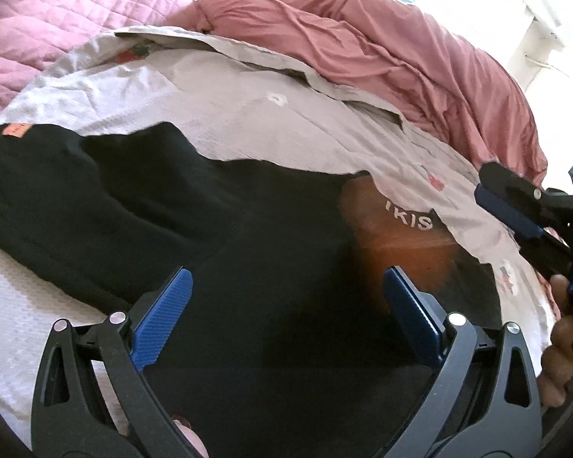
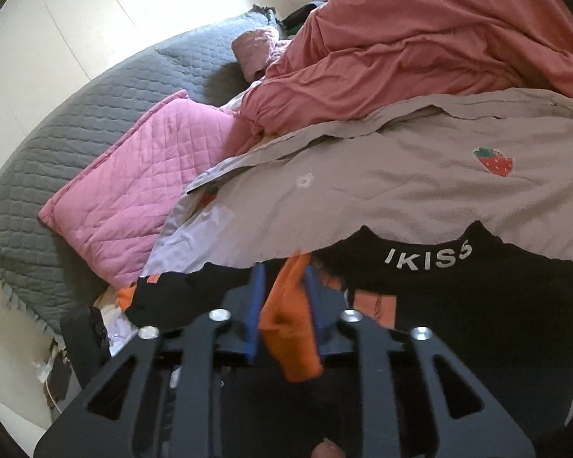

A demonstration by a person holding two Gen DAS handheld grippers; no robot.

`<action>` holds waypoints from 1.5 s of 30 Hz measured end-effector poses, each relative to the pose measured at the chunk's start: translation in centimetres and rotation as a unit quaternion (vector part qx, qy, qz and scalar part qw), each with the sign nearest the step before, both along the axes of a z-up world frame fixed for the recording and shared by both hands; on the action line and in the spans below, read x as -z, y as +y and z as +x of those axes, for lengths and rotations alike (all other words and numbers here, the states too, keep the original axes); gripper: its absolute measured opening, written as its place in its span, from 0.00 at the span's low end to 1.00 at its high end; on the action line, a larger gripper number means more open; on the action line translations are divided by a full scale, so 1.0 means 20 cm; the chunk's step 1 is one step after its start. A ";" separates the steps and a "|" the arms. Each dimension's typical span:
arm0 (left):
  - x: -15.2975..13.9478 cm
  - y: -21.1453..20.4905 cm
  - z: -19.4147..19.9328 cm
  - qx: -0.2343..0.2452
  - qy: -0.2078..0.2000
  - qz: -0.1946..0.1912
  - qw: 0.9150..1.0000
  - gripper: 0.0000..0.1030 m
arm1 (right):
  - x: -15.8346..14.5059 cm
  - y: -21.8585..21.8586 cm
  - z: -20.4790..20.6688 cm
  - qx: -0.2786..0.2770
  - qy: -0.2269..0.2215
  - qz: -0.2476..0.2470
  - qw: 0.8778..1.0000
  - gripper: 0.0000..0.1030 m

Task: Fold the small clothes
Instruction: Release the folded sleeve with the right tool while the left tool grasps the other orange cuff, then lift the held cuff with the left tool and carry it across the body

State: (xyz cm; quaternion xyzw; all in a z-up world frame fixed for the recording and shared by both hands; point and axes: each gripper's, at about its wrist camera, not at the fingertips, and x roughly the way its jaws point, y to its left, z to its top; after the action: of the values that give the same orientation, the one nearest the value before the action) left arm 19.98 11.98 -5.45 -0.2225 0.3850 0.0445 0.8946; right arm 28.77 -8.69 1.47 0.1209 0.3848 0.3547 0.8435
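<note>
Black garment [image 1: 164, 206] spread flat for folding; right gripper [image 2: 283, 290] slack around orange fabric [image 2: 292, 328], left gripper [image 1: 284, 313] open, empty.

The black garment [image 2: 477, 305] carries white letters on its band and has orange cloth [image 2: 290, 328] showing at its edge. It lies on a pale greyish-pink bedcover [image 2: 382, 191] scattered with small red strawberries and white flowers. Beyond sit a crumpled dusty-rose duvet [image 2: 420, 49], a bright pink diamond-quilted pillow [image 2: 141, 187] and a grey quilted blanket [image 2: 76, 129].
</note>
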 end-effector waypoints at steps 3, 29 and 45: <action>0.02 -0.03 0.01 0.014 -0.004 -0.002 1.000 0.81 | 0.00 -0.05 -0.01 0.012 -0.010 -0.005 1.000 0.31; 0.08 -0.11 0.12 0.010 0.013 0.082 0.997 0.15 | 0.22 -0.81 -0.06 0.170 0.009 -0.106 0.980 0.37; 0.04 -0.02 0.04 -0.018 0.008 0.076 0.997 0.36 | 0.48 -0.65 -0.02 0.167 0.035 -0.238 0.956 0.31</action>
State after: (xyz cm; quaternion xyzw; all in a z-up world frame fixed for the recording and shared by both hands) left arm 20.74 11.68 -6.28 -0.1603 0.3840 0.0912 0.9047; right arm 28.44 -21.73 -8.18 -0.0091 0.4617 0.1027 0.8810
